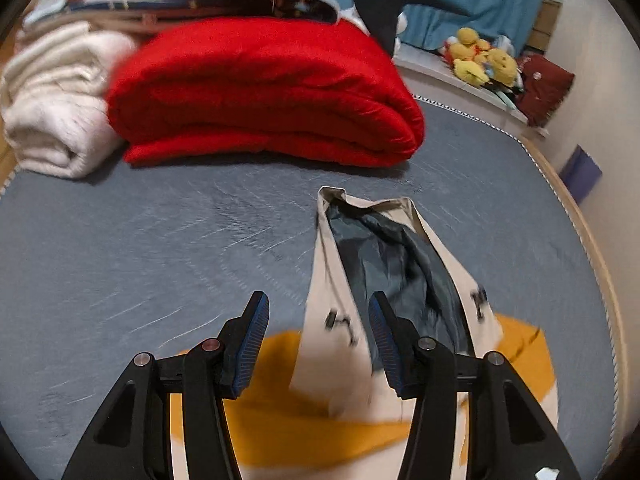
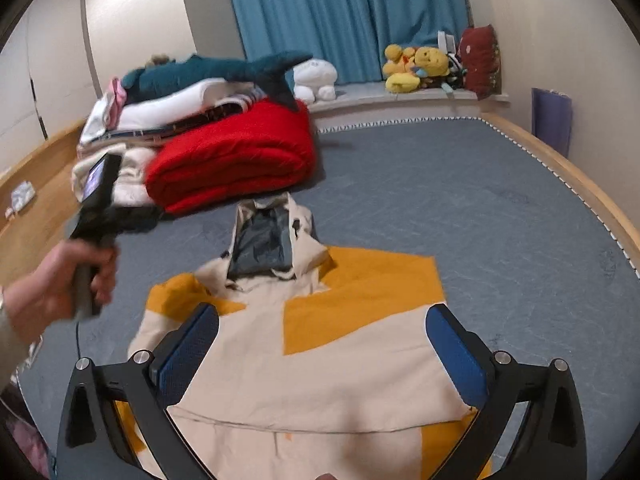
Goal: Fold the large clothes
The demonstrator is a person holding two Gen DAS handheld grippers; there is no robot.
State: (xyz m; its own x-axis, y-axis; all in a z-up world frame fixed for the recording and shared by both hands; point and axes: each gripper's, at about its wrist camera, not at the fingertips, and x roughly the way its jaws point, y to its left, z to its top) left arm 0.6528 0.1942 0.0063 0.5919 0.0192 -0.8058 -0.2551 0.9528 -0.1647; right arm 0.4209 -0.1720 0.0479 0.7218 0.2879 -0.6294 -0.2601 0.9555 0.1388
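A cream and yellow hooded jacket (image 2: 340,364) lies flat on the grey bed, its sides folded in. Its hood (image 2: 264,240), lined in dark grey, points toward the red blanket. My right gripper (image 2: 322,344) hovers low over the jacket's body, jaws wide open, nothing between the pads. In the left wrist view my left gripper (image 1: 318,304) is open about halfway above the hood (image 1: 384,248), the cloth lying below it and not pinched. A person's hand (image 2: 60,288) holds that left gripper up at the left, clear of the jacket.
A folded red blanket (image 2: 232,160) and a cream fluffy one (image 1: 52,120) sit at the head of the bed under stacked bedding and a shark plush (image 2: 208,72). Yellow plush toys (image 2: 416,68) line the sill. A wooden bed frame (image 2: 560,168) edges the mattress.
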